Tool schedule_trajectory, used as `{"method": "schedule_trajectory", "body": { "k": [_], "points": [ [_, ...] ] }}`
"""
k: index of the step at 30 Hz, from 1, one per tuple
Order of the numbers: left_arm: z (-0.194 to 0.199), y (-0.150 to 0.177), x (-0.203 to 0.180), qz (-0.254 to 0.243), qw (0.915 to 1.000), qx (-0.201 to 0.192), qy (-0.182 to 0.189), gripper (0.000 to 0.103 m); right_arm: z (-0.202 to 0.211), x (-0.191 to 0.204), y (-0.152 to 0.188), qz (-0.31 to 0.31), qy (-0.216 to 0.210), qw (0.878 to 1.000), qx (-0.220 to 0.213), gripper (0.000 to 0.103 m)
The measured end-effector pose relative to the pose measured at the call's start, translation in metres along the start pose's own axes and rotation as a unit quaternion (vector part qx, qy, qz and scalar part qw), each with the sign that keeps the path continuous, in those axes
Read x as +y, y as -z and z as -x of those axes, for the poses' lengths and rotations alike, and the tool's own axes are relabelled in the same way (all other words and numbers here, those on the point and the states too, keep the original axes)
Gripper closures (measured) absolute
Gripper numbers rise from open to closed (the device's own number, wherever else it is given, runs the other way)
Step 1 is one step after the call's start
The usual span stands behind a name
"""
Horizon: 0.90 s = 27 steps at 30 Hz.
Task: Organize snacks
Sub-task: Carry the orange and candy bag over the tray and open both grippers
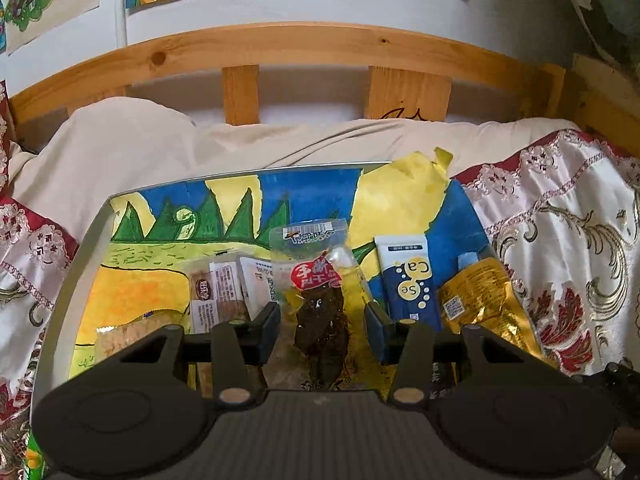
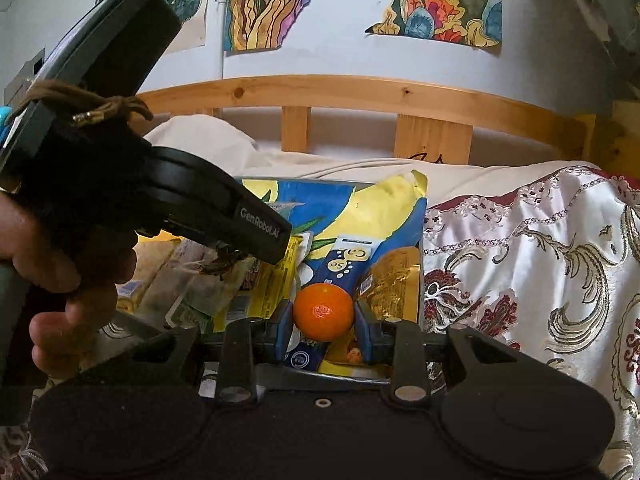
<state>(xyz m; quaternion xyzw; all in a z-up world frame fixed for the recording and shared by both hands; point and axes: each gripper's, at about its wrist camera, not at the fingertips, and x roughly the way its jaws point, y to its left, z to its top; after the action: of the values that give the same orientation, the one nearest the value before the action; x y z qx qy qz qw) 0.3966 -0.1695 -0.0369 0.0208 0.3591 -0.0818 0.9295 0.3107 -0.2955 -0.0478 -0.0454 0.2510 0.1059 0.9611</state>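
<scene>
The bed [image 1: 280, 140] has a cream sheet and a wooden headboard [image 1: 280, 46] behind it. A patterned red and white cloth [image 1: 560, 240] lies on the bed at both sides. A tray [image 1: 86, 240] with a colourful painted picture rests on the bed between them. On the tray lie several snack packets: a clear packet [image 1: 316, 280], a blue and white packet [image 1: 408, 276], a gold packet [image 1: 484, 296] and some pale packets [image 1: 228, 288].

On the blue-and-white packet [image 1: 410, 280] I read "Ca" and "Se" in yellow bubbles. My left claw's [image 2: 256, 236] side reads "GenRobot.AI". The clear dried-meat pouch [image 1: 316, 280] bears a red label with Chinese characters that I cannot read properly.
</scene>
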Motion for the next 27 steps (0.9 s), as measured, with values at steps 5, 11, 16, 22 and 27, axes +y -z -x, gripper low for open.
{"method": "schedule_trajectory", "body": {
  "k": [5,11,16,22,27],
  "points": [
    [-0.003,0.004,0.000,-0.002,1.0000,0.005,-0.005,0.053,-0.003,0.004,0.003,0.008,-0.003,1.000,0.009,0.068],
    [-0.003,0.007,-0.001,-0.011,0.9999,0.002,-0.004,0.052,-0.006,0.008,0.006,0.015,-0.004,1.000,0.016,0.068],
    [-0.002,0.007,-0.002,-0.015,0.9999,0.000,-0.005,0.050,-0.006,0.007,0.006,0.013,-0.003,1.000,0.015,0.068],
    [0.002,0.009,-0.004,-0.023,0.9997,-0.004,-0.002,0.035,-0.005,0.009,0.006,0.020,-0.002,1.000,0.008,0.058],
    [0.014,0.008,-0.001,-0.017,0.9998,-0.012,-0.004,0.020,-0.002,0.009,0.004,0.020,0.000,1.000,-0.001,0.044]
  ]
}}
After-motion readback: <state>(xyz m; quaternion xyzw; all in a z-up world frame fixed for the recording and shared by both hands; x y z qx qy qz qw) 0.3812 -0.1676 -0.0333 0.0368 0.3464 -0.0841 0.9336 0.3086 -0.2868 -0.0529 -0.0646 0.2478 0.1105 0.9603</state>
